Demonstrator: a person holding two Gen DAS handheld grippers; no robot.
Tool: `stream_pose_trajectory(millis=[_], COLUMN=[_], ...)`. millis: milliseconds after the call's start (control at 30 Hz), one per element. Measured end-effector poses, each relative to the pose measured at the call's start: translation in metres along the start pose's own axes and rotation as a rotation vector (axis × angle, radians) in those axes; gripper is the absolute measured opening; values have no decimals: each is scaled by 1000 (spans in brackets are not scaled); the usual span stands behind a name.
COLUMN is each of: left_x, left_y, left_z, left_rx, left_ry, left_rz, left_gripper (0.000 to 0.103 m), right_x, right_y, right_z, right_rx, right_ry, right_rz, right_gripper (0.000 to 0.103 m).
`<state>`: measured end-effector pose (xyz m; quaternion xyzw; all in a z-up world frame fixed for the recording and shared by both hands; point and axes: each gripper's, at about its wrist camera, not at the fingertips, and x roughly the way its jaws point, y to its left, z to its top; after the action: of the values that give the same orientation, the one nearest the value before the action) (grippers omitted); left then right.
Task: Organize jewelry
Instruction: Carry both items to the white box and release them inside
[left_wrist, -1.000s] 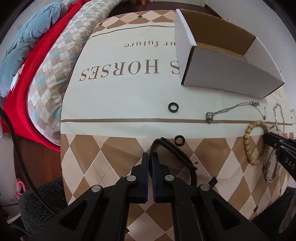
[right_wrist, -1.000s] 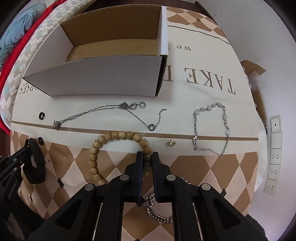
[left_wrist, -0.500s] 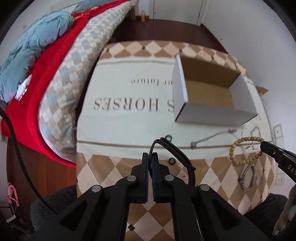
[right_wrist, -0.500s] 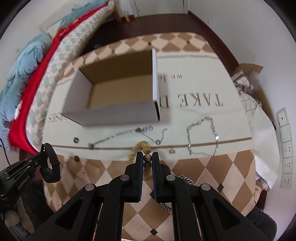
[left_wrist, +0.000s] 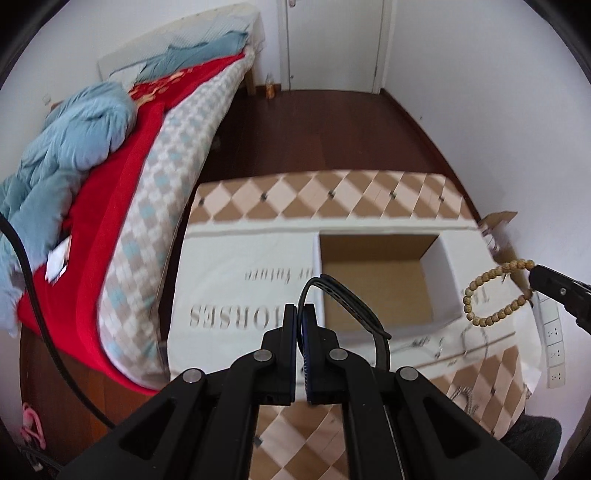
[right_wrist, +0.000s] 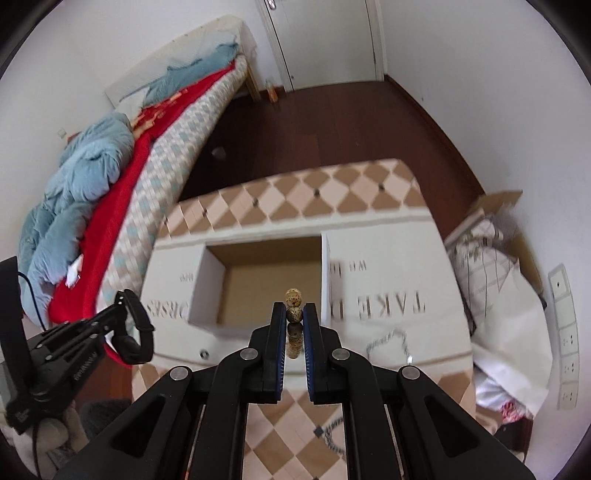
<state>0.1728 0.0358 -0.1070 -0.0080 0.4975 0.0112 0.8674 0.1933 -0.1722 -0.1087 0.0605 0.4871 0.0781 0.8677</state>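
My left gripper is shut on a black band bracelet that loops to the right of its tips; it also shows in the right wrist view. My right gripper is shut on a wooden bead bracelet, which hangs from it in the left wrist view. Both are raised high above the table. An open white cardboard box with a brown inside stands on the table below them.
The table carries a printed cloth with diamond borders. Silver chains and a black ring lie in front of the box. A bed stands at the left, a cardboard box and bags at the right.
Both grippers have risen well above the table, each lifting its bracelet. The bead bracelet has left the cloth and now hangs in the air near the box.
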Motion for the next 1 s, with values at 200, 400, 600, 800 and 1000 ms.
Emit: stream_pose_trajectory(millis=[200,400,600,800,1000], left_x=[13,52,93,117,128], left_y=[-14,-19,-20,-21,-24], left_z=[31,53,61,65,71], left_rx=[27,17,-15,-38,-53], left_ry=[-5,85,187,245,315], left_rz=[-29,-106,-168,-200,-220], left_gripper=[0,1,1,1,11], right_x=[21,57,95,117,134], right_y=[-3,-5,-3,-2,-3], right_z=[30,45,51,53,52], right_rx=[14,31,30,30,60], right_ry=[30,96,166,209,287], right_rz=[36,73,80,93,161], right_gripper=[9,9,9,9,10])
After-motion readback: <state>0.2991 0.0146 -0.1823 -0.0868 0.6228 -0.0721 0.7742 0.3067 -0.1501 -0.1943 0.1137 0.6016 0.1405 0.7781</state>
